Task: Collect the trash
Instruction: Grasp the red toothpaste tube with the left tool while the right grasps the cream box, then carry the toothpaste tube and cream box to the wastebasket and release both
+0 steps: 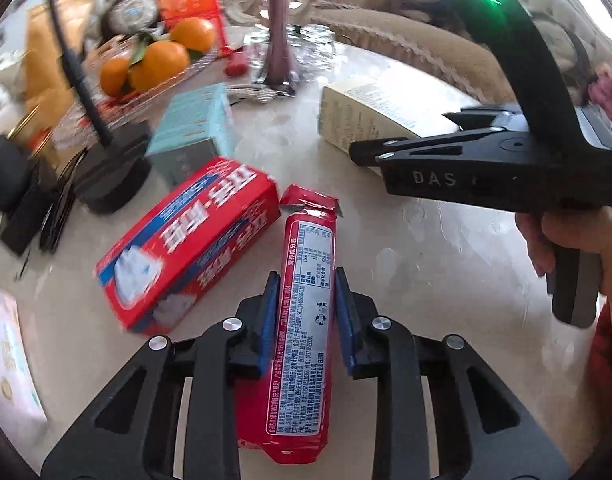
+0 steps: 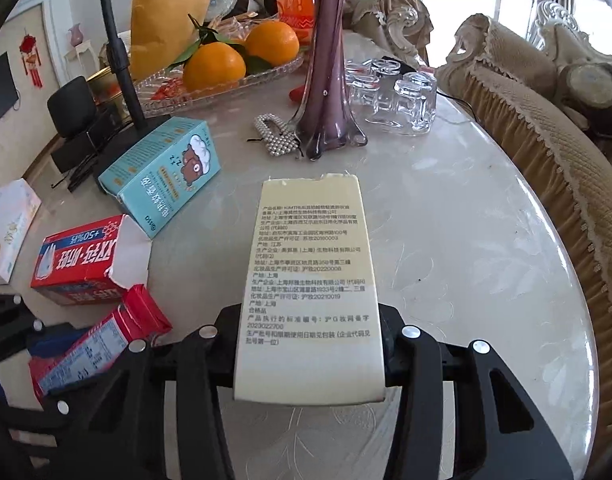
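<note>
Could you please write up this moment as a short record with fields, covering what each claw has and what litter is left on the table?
left claw: shut on the red snack wrapper, its torn end pointing away
right claw: shut on the cream carton, printed side up
still on the table: red toothpaste box, end flap open; teal box with a cartoon bear
not trash: oranges on a glass tray, purple vase, upturned glasses, pearl hair clip
</note>
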Tool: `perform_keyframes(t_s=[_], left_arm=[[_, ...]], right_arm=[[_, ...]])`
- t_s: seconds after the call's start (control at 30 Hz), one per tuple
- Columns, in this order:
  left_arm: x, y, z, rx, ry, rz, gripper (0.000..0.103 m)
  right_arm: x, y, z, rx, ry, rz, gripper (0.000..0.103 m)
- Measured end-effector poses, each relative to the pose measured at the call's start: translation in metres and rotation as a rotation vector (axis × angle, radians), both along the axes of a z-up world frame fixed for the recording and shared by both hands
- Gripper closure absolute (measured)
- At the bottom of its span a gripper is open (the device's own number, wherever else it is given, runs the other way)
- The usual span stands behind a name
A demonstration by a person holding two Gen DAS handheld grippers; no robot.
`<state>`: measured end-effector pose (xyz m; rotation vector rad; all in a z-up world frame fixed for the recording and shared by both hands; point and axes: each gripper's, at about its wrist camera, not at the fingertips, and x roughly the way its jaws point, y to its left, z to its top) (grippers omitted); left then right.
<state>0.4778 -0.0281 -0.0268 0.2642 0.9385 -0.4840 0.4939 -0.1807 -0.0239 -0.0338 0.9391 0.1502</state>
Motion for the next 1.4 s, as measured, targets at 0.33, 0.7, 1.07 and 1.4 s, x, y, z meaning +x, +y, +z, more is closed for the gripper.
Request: perform_keyframes(t_s=[0.33, 0.7, 1.07, 1.4], left_arm=[[-0.106, 0.019, 0.049, -0.092, -0.067, 0.035, 0.076], [-0.35, 0.015, 0.058, -0.173, -0.107, -0.012, 0.076], [-0.493, 0.017, -0.036, -0.186, 0.052, 0.07, 0.076], [-0.487, 0.009, -0.143, -0.158, 0.222, 0.145, 0.076]], right_arm=[[-0.102, -0.011, 0.05, 0.136, -0.114, 0.058, 0.059], [-0.342, -0.038, 0.07, 0.256, -0.178, 0.209, 0.059], [-0.499, -0.044, 0.007, 0.307, 0.024, 0.136, 0.059], [-0.498, -0.013, -0.111, 0.092, 0.244, 0.089, 0.059]])
